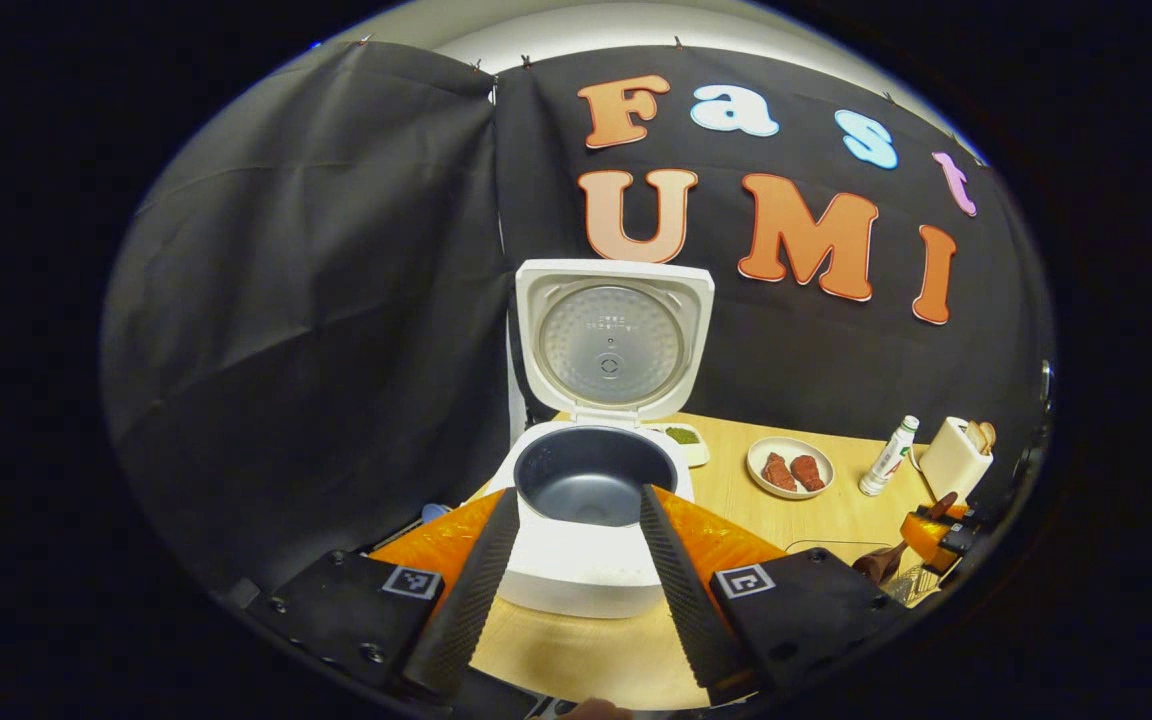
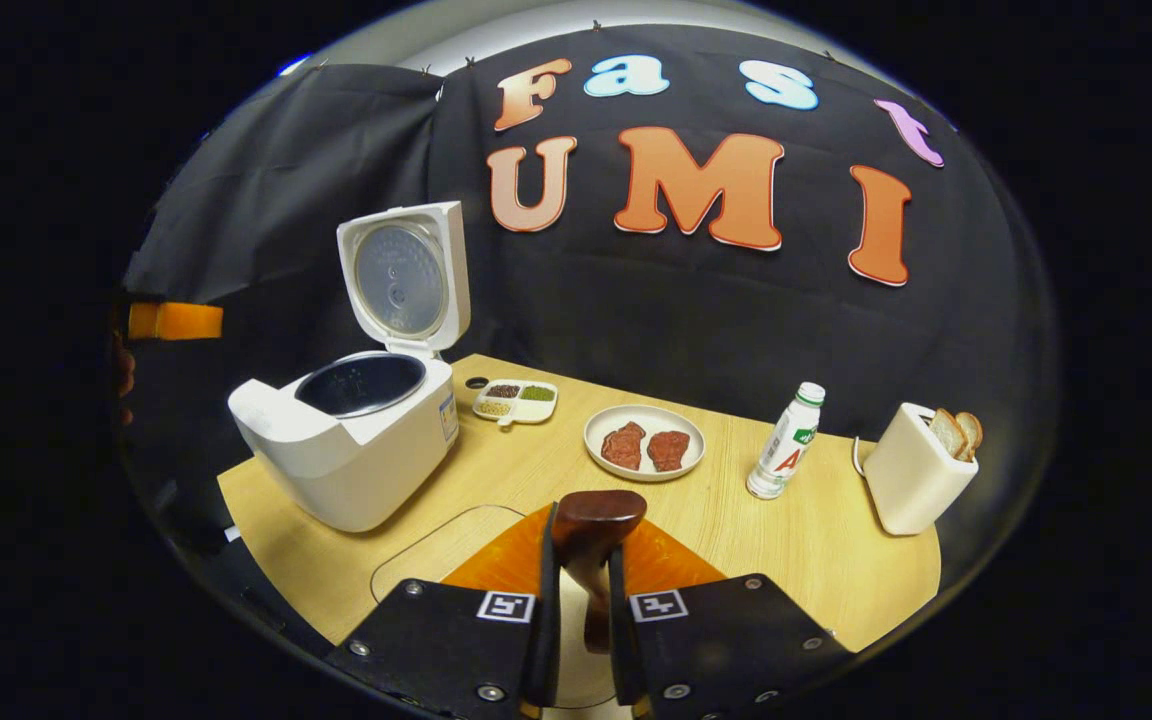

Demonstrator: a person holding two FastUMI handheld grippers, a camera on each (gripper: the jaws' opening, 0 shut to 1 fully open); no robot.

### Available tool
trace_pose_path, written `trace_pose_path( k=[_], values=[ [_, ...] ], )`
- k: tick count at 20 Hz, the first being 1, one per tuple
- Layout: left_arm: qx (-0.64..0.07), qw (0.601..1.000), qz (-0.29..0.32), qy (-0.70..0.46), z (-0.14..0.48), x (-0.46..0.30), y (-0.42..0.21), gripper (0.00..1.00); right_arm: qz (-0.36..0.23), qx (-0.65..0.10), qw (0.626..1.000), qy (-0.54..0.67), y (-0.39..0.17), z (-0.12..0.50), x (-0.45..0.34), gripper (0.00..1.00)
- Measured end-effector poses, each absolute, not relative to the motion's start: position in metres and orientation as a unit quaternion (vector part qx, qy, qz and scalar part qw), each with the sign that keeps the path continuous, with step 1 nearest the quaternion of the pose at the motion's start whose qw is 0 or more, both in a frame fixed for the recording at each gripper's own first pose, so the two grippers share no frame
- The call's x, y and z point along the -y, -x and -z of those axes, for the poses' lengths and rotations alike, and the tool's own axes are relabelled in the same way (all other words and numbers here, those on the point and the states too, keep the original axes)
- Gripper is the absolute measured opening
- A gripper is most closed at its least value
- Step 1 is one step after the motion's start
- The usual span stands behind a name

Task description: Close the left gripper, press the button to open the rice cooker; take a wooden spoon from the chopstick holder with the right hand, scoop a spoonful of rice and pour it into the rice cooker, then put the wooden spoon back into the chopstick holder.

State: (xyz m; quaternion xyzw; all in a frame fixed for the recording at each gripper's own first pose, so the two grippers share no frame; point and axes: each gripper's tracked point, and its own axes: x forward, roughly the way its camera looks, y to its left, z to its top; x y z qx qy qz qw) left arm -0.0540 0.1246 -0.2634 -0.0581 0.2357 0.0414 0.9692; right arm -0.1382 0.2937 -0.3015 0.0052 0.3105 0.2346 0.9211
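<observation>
Closest in the right gripper view, the right gripper (image 2: 584, 570) has its two fingers pressed together on the handle of the wooden spoon (image 2: 596, 520), whose rounded bowl stands up just past the fingertips. It looks empty, so the scoop is probably yet to come. Ahead of it on the table (image 2: 816, 560) sit a plate of meat (image 2: 645, 442), a bottle (image 2: 784, 442) to the right, and a toaster with bread (image 2: 916, 480) farther right. A small divided dish of grains (image 2: 516, 400) lies beyond and left, beside the rice cooker (image 2: 356, 440), which stands well to the left, lid up, pot bare.

The left gripper (image 1: 576, 545) has its fingers apart, holding nothing, hovering just in front of the cooker's open pot (image 1: 591, 475).

The risk from here: the spoon is pinched low on a narrow handle, so tilting it while scooping or carrying could let it twist and spill grains on the table. The raised lid could also be knocked on the approach.
</observation>
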Motion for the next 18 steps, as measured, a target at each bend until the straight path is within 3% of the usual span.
trace_pose_path(
  k=[4, 14, 18],
  values=[
    [-0.244, 0.967, -0.049, 0.06, 0.27, -0.127, 0.058, 0.83, -0.207, -0.316, 0.923, -0.07, 0.134, 0.31, -0.296, 0.2],
    [-0.262, 0.963, -0.045, 0.05, 0.281, -0.13, 0.055, 0.83, -0.139, -0.405, 0.843, -0.326, 0.141, 0.335, -0.326, 0.2],
    [-0.265, 0.962, -0.049, 0.051, 0.284, -0.137, 0.055, 0.84, -0.15, -0.409, 0.833, -0.34, 0.141, 0.327, -0.345, 0.2]
  ],
)
